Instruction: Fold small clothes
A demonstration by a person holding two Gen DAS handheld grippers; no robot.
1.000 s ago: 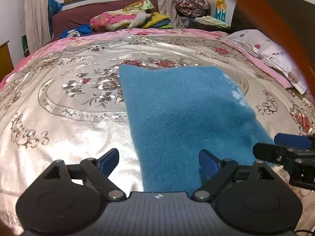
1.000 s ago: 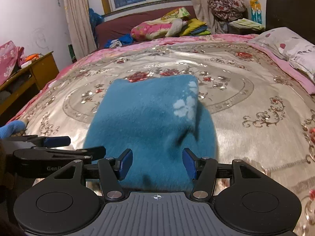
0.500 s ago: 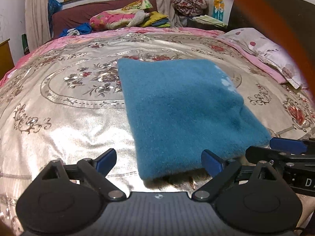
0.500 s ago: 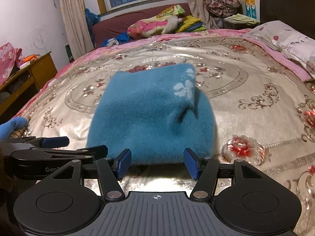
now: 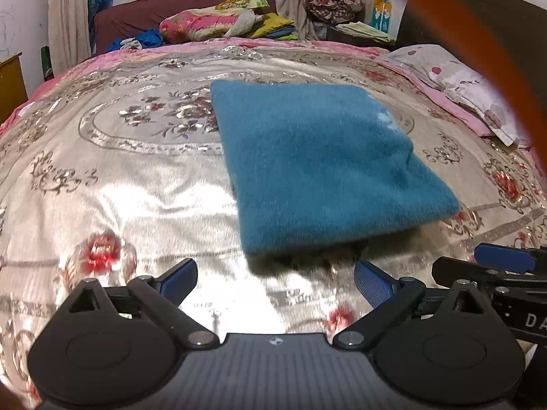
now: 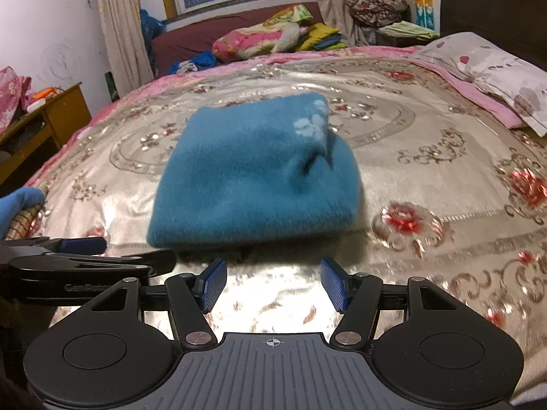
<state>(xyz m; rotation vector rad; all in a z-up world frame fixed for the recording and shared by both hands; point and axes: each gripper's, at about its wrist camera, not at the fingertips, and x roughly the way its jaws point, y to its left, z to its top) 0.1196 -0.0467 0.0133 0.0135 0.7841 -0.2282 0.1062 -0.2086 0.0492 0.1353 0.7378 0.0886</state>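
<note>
left wrist view: left gripper (image 5: 275, 282) spread wide, jaws just been opening, nothing between them; folded blue garment (image 5: 324, 167) flat mid-bedspread (image 5: 112, 184), nearer its near edge | right wrist view: right gripper (image 6: 272, 282) gaping partway, empty, just short of the garment's near edge (image 6: 253, 184)

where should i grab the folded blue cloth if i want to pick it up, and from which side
Take the blue cloth by its near edge, coming in low from the side both grippers are on. It lies flat and folded on the bedspread; that thick near edge faces the open right gripper and casts a shadow beneath, so a lower jaw could probably slide under.
</note>
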